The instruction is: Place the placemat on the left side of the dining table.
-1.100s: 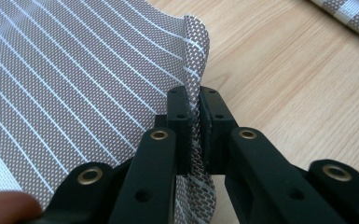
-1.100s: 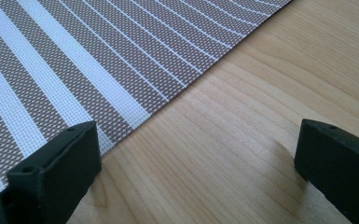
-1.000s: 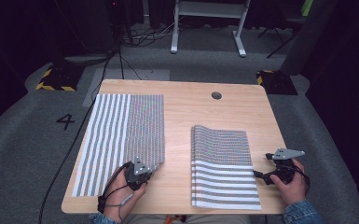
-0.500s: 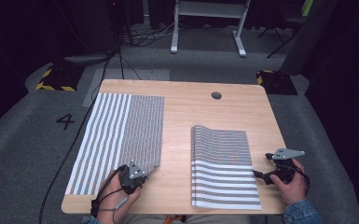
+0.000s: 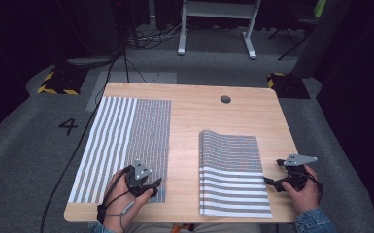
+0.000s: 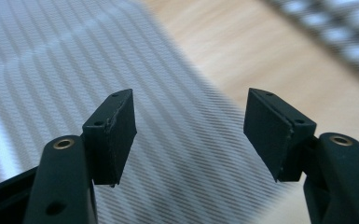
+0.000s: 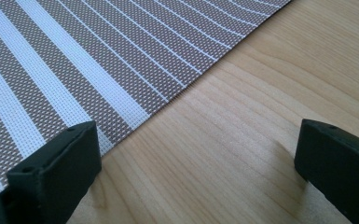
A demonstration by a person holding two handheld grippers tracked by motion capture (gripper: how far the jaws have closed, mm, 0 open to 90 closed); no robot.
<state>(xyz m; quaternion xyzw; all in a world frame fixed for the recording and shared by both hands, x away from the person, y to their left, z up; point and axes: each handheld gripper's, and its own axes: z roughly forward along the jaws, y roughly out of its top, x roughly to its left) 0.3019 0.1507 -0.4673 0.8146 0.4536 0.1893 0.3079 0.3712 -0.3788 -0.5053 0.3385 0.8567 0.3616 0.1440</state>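
Your left gripper (image 5: pixel 148 185) has just been opening and now stands wide over the left mat's (image 5: pixel 126 141) near right corner, holding nothing. Your right gripper (image 5: pixel 273 180) gapes wide too, empty, just right of the folded mat (image 5: pixel 230 170) on the table (image 5: pixel 189 121).

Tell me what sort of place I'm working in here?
Probably a lab or recording studio, not a home: a lone wooden table on grey carpet, a floor number 4, yellow-black hazard tape, and cables trailing into darkness.

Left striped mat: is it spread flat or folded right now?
Spread flat: the left mat lies in one layer on the table, no raised fold, unlike the right mat, whose far part humps up.
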